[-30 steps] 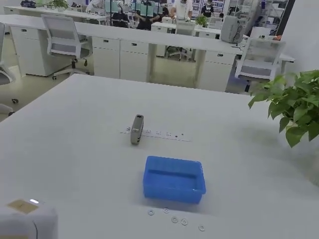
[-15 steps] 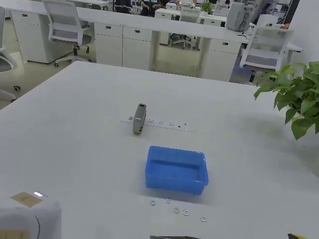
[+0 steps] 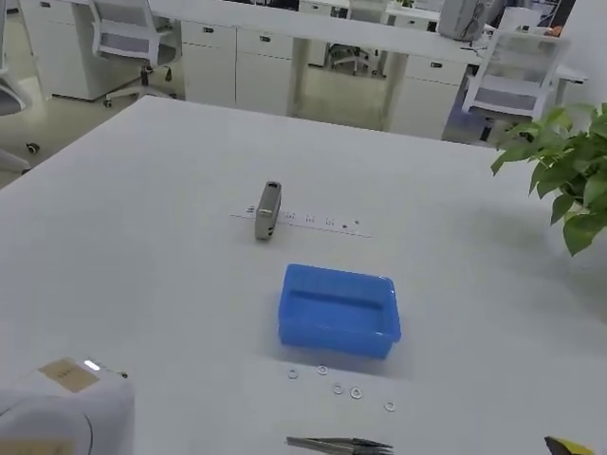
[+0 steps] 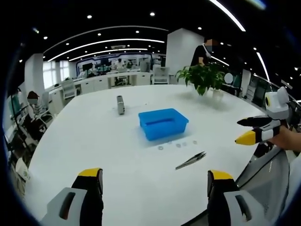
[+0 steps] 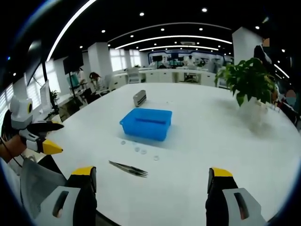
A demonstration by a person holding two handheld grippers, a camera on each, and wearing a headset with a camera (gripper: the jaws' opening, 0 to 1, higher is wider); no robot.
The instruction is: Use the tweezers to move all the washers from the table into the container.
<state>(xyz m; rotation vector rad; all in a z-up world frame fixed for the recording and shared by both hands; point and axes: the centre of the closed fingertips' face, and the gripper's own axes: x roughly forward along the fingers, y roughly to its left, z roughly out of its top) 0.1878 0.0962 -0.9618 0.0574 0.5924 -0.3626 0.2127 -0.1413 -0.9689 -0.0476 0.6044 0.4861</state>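
A blue container stands in the middle of the white table. Several small washers lie in a loose row on the table just in front of it. Metal tweezers lie flat nearer the front edge. In the left gripper view the container, washers and tweezers lie ahead of my left gripper, which is open and holds nothing. My right gripper is open too, short of the tweezers, with the washers and container beyond.
A grey device lies behind the container beside a row of sockets. A potted plant stands at the table's right. Desks and office chairs lie beyond the far edge.
The head camera has tilted down, so the tweezers and a yellow gripper tip now show at the bottom. Nothing on the table has moved.
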